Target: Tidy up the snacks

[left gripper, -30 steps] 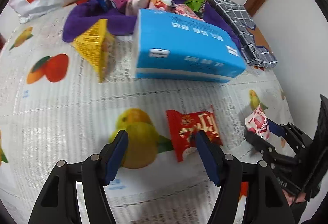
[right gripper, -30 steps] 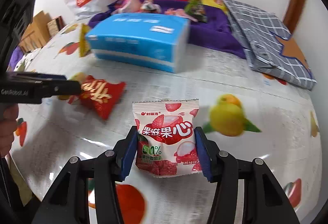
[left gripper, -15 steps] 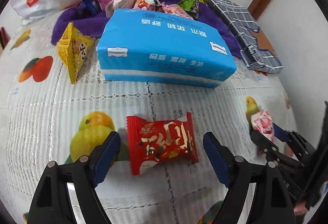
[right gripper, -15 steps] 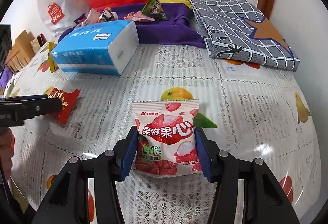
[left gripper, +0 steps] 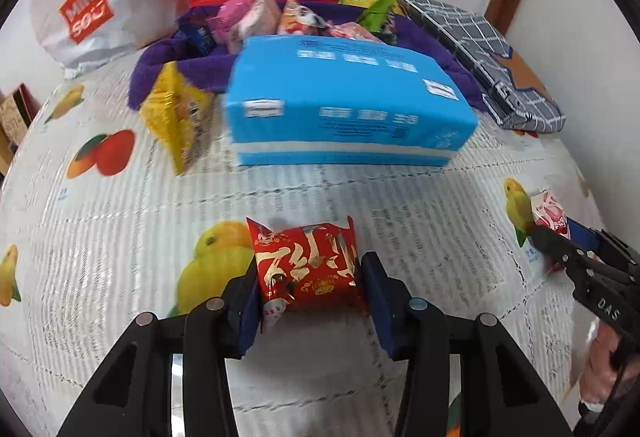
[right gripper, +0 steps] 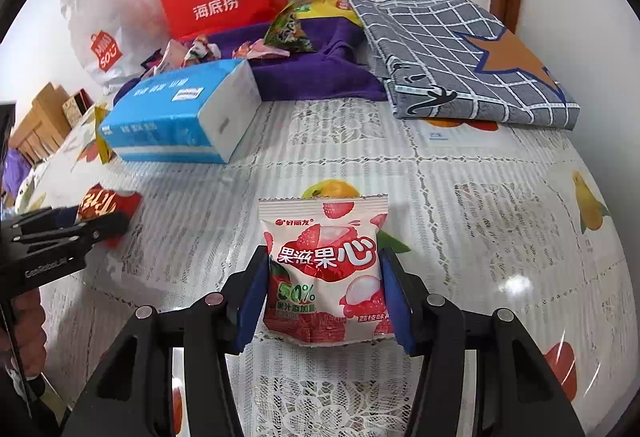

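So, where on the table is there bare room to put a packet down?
Free: the tablecloth between the tissue pack, the folded grey cloth and the right gripper. Crowded: the purple towel behind, covered with snacks.

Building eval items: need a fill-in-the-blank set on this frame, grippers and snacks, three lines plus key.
1. The left gripper is shut on a ____ snack packet with gold lettering.
2. The right gripper holds a white and red gummy packet printed with "____%".
3. The pile of loose snacks lies on a ____ cloth behind the blue tissue pack.

Missing words: red; 50; purple
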`<move>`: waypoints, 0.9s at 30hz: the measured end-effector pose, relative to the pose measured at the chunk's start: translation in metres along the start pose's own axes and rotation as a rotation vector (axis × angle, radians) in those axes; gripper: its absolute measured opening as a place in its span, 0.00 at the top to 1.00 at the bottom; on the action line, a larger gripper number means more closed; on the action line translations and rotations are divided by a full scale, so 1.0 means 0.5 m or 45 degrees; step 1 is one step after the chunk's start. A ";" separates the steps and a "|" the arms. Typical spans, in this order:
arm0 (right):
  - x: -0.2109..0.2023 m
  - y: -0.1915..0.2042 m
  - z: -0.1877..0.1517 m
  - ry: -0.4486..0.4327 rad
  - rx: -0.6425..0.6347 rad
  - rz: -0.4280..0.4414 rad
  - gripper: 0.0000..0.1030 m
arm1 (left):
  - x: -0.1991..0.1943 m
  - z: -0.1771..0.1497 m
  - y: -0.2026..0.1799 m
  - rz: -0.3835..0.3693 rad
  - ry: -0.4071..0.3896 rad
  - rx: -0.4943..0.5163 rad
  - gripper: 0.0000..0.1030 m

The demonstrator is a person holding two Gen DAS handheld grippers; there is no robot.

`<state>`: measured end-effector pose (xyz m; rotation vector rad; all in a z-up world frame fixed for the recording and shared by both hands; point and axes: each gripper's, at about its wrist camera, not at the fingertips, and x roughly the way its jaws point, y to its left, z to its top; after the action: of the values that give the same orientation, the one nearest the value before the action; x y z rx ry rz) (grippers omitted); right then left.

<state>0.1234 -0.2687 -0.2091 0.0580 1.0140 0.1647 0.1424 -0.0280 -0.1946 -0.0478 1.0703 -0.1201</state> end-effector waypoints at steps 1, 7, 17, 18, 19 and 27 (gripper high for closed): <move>-0.001 -0.002 0.001 -0.003 0.004 0.000 0.48 | -0.005 -0.002 0.013 -0.007 0.000 -0.011 0.57; -0.017 -0.014 0.014 -0.030 0.040 0.004 0.48 | -0.024 -0.003 0.081 -0.028 0.004 -0.119 0.57; -0.058 -0.027 0.074 -0.126 0.056 0.011 0.48 | -0.063 0.036 0.139 -0.033 -0.044 -0.177 0.57; -0.060 -0.024 0.085 -0.135 0.051 0.011 0.48 | -0.066 0.040 0.139 -0.034 -0.048 -0.176 0.57; -0.061 -0.019 0.098 -0.146 0.044 0.010 0.48 | -0.071 0.048 0.140 -0.038 -0.056 -0.174 0.57; -0.071 0.020 0.203 -0.227 -0.010 0.012 0.48 | -0.104 0.109 0.149 -0.076 -0.111 -0.168 0.57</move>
<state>0.1902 -0.2621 -0.1243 0.0696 0.8352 0.1692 0.1711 0.0512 -0.1305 -0.2023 0.9889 -0.1007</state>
